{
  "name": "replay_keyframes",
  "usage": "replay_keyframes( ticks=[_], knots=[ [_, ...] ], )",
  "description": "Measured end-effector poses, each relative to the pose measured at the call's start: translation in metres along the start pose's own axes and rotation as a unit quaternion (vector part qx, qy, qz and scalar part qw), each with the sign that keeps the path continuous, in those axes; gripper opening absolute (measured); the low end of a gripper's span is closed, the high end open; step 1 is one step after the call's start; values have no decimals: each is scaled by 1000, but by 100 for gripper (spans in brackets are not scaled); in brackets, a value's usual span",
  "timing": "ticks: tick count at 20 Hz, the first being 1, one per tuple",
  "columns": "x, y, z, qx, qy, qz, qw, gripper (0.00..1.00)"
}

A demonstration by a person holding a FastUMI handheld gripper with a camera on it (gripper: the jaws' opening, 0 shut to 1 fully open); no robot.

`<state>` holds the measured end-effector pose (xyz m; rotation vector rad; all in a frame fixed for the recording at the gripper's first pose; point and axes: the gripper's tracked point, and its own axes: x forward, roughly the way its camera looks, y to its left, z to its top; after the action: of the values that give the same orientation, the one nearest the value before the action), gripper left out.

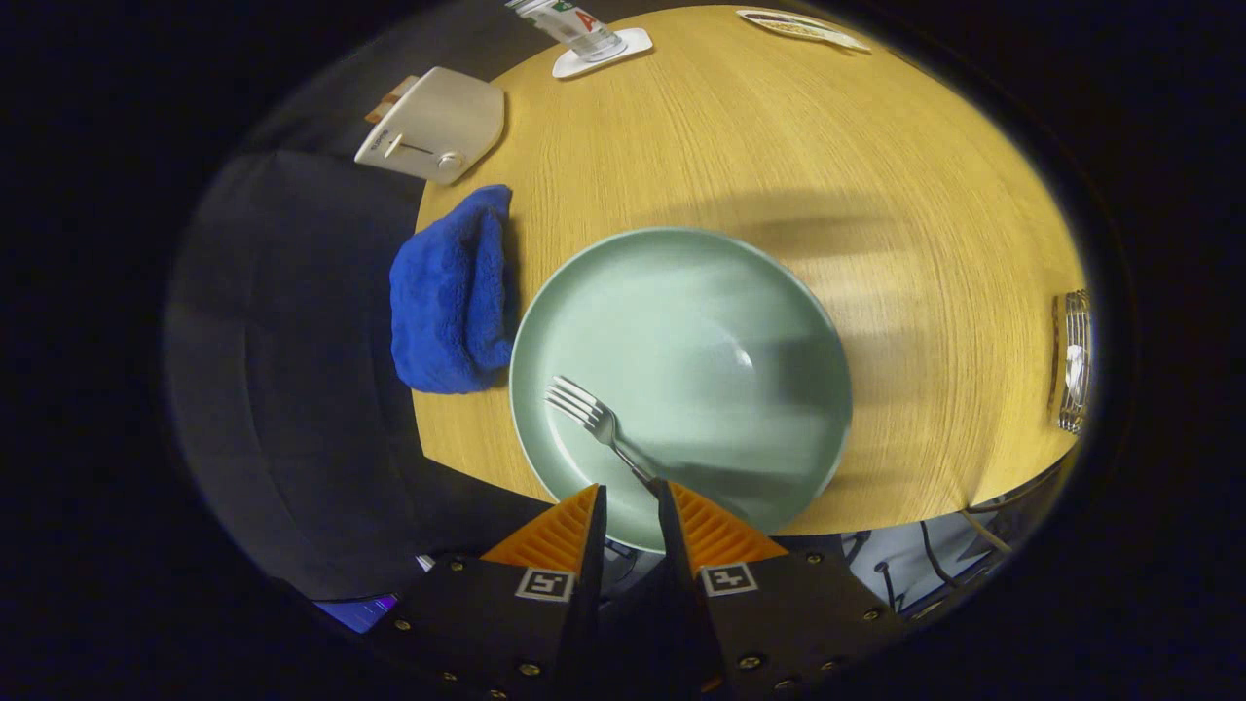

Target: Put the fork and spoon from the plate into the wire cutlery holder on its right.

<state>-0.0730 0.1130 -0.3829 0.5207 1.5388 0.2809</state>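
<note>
A round light-wood table (779, 127) carried it all. A pale green round plate (701, 321) sat near its front edge, a crumpled blue towel (450, 292) just to its left. Far left stood a white toaster (438, 127); far back, a glass on a white coaster (638, 41). The wire cutlery holder (1071, 360) waited at the right.

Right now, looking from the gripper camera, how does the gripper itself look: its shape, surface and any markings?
The gripper has two wedge-shaped fingers whose faces are ribbed with fine ridges. Each finger sits on a dark, boxy block fastened with small round screws. On top of each block is a square black-and-white marker tag. No cables can be seen on it.
</note>
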Motion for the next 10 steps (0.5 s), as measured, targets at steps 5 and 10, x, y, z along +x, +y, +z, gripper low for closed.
replay_keyframes(
  ticks=[5, 10],
  knots=[
    [-1, 10, 4, 4, 7, 14, 1000, 33],
    [0, -10, 7, -63, 13, -25, 998, 45]
  ],
)
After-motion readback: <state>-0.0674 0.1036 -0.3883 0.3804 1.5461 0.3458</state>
